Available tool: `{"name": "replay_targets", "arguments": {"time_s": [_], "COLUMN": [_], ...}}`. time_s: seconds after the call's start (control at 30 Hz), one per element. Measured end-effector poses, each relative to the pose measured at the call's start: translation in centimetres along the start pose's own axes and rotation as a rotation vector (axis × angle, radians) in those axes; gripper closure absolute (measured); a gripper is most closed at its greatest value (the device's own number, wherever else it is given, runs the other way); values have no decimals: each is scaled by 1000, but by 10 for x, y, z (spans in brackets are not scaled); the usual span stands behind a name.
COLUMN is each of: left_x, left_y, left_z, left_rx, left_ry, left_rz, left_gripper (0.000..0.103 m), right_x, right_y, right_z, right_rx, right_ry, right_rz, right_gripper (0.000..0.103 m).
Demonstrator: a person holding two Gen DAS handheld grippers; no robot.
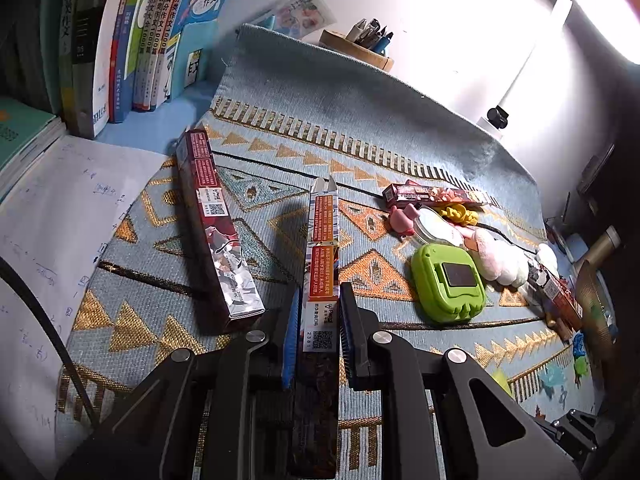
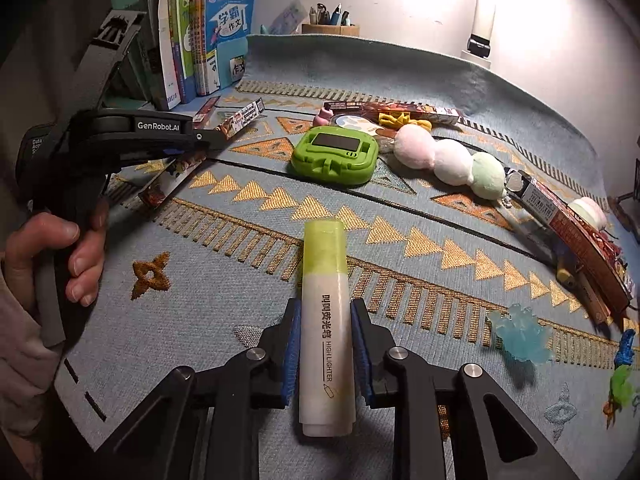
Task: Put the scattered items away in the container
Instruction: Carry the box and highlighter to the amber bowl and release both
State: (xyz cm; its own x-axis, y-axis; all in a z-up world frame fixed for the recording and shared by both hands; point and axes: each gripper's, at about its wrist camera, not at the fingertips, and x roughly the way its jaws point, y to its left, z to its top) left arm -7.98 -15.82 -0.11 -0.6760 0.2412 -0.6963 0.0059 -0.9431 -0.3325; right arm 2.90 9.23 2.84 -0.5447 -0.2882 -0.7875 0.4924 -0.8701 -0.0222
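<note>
Gripping on both sides now: your left gripper [image 1: 318, 332] is clamped on a long narrow box [image 1: 322, 264], its long axis running straight out along the fingers toward the far side, the far end flap open. Your right gripper [image 2: 326, 344] is clenched on a highlighter [image 2: 326, 320], green cap pointing away, body lying lengthwise between the blue pads [image 2: 291, 354].

Both loads look lifted just above the patterned mat [image 2: 200, 320], though contact at the near ends is hard to call. The rest lies ahead: a second long box [image 1: 218, 232] just left of the held one, the green case [image 2: 335, 156] in the middle, the plush dumplings [image 2: 448, 158] beside it to the right, and another boxed item [image 2: 576, 232] at the far right edge.

The wooden pen holder [image 2: 330, 29] at the far edge is the only container showing, and I can't confirm it's the target. If it is, it lies straight ahead of your right gripper, so that one looks better placed to go first, tipping the highlighter upright.
</note>
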Motion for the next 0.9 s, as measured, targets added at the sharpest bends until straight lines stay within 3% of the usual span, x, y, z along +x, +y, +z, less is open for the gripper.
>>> {"name": "replay_targets", "arguments": {"time_s": [0.23,0.37,0.6,0.77,0.9], "left_x": [-4,-18,-30,-31,-23], "left_y": [-11,-49,-155,-247,-324], "left_z": [-4,-20,-28,-23,-17], "left_rx": [37,90,223,314,352], "left_ry": [3,13,56,63,90], "left_rz": [25,-39,-177,-331,-452], "left_gripper": [88,88,88,88,88], "right_x": [-28,-63,-123,-170,-201], "right_y": [-38,-79,-160,-224,-282], "right_z": [-16,-29,-53,-77,-96], "right_rx": [244,375,574,699,799], "right_ry": [2,-64,-213,-330,-411], "right_rz": [268,326,305,196,41], "right_gripper": [80,80,80,80,80]}}
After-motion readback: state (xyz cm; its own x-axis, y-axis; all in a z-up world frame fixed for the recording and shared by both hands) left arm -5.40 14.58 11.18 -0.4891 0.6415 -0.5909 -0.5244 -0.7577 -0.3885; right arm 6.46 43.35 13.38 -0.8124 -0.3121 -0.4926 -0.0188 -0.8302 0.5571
